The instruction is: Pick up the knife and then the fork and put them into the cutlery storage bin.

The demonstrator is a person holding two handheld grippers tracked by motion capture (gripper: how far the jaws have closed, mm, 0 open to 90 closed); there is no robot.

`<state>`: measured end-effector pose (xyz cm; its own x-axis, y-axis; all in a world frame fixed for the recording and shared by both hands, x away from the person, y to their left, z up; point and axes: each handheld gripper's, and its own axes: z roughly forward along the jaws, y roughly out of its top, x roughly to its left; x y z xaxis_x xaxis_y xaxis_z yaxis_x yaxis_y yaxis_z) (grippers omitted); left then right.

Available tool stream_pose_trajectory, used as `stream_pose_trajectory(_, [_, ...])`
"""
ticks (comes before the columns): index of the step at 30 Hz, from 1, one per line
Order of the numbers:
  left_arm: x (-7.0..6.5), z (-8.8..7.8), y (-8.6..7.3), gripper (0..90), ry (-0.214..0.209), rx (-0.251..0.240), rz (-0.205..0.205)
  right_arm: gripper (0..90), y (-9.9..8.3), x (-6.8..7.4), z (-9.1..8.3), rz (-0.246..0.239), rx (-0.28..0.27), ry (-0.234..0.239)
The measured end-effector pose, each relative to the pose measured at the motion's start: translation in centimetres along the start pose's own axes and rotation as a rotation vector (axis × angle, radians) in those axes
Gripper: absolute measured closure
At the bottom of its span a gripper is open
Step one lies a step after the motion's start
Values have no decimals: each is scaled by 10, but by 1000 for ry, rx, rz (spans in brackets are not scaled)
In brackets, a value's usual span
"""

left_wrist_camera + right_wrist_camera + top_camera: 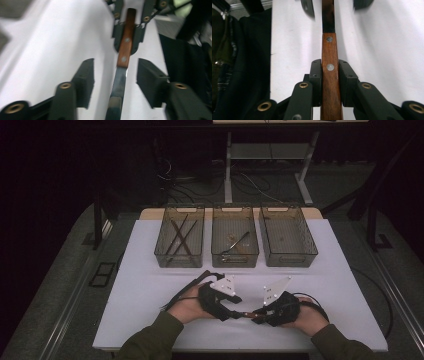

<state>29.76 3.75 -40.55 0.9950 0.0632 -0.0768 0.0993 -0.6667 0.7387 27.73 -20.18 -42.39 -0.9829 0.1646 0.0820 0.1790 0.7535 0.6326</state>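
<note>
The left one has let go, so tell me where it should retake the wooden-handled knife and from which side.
Grip the flat metal blade just past the wooden handle, closing on its two broad faces. The right hand-held gripper is clamped on the handle, so only the blade is free. The left hand-held gripper already straddles it, open, end-on from the blade tip; that approach seems best.

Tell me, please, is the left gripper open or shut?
Open: the left gripper's fingers stand clear of the knife blade between them.

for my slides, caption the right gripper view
Right gripper shut on a knife's wooden handle above the white table.
</note>
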Motion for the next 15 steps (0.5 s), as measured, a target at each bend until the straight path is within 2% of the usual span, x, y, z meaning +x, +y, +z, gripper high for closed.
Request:
stream_pose_trajectory(5, [4,-22,-19,346,118,-87,-88,752,-5,-6,-7,35,-2,-37])
stream_pose_trajectory(6, [4,-26,-23,324,145,-101,-106,752,-6,-6,-10,61,-3,-45])
stream_pose_trajectory(10, [4,-40,-40,261,225,-126,-162,751,-13,-13,-18,107,-17,-69])
stream_pose_trajectory(13, [2,-48,-51,217,268,-142,-196,751,-18,-19,-25,138,-30,-98])
stream_pose_trajectory(14, [1,-49,-55,203,277,-152,-209,751,-19,-19,-27,174,-44,-99])
stream_pose_trajectory(15, [0,-51,-58,177,288,-149,-212,751,-21,-21,-30,169,-41,-117])
